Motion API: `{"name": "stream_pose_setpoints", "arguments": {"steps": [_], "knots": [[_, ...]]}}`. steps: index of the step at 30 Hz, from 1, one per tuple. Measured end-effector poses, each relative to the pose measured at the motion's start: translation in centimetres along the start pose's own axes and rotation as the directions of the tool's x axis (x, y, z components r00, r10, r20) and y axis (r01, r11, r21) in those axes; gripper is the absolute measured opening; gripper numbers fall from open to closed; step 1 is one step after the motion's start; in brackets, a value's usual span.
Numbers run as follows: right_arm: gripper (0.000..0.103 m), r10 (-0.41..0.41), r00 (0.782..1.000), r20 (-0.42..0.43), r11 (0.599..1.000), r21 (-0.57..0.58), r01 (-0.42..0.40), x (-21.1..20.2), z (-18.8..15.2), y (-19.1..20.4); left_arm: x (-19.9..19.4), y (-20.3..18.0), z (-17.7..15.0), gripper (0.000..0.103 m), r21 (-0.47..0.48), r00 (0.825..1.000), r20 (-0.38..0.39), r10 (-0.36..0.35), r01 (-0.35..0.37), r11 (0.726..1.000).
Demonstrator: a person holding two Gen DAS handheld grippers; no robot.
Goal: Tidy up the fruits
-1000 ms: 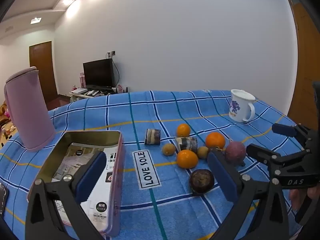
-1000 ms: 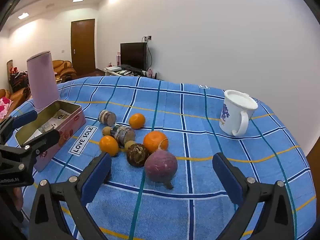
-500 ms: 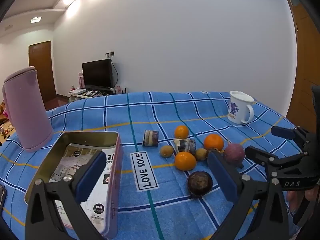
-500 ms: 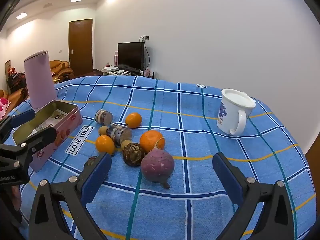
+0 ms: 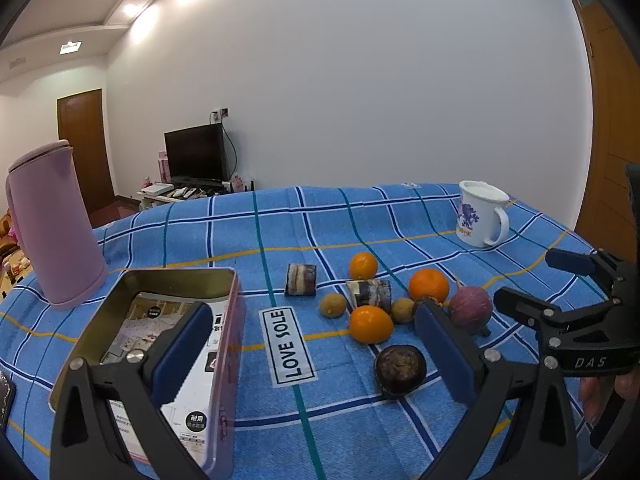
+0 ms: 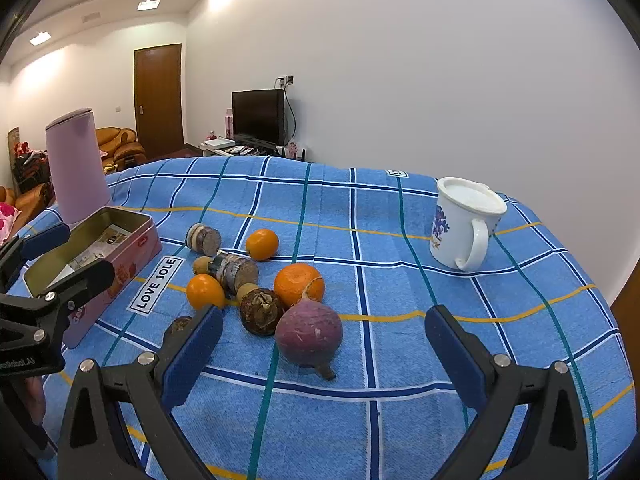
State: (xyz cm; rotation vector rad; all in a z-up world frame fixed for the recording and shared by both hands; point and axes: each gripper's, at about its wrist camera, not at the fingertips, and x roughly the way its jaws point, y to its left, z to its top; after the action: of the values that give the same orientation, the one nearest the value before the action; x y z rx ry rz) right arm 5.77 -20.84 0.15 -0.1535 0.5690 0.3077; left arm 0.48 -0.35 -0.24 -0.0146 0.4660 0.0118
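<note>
Where the blue checked cloth (image 5: pixel 400 432) is spread over the table, a white label (image 5: pixel 289 345) printed "LOVE SOLE" is seen beside the open pink tin (image 5: pixel 224 344), in which printed leaflets are laid. The fruits are clustered right of the label: three oranges (image 5: pixel 371 323), a purple round root (image 6: pixel 309 333) and a dark brown fruit (image 5: pixel 400 369). The left gripper (image 5: pixel 316 354) is held above the cloth with fingers spread wide, nothing grasped. The right gripper (image 6: pixel 322 360) is likewise held agape and empty; "DAS" is read on its frame. A white mug (image 6: pixel 464 222) carries a purple print, too small to be read.
</note>
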Motion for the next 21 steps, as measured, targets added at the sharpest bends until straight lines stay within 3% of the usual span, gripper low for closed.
{"name": "stream_pose_setpoints", "arguments": {"steps": [21], "knots": [[0.102, 0.001, 1.000, 0.003, 1.000, -0.001, -0.001, -0.14, 0.02, 0.04, -0.21, -0.06, 0.11, 0.103, 0.002, 1.000, 0.000, -0.003, 0.003, 1.000]]}}
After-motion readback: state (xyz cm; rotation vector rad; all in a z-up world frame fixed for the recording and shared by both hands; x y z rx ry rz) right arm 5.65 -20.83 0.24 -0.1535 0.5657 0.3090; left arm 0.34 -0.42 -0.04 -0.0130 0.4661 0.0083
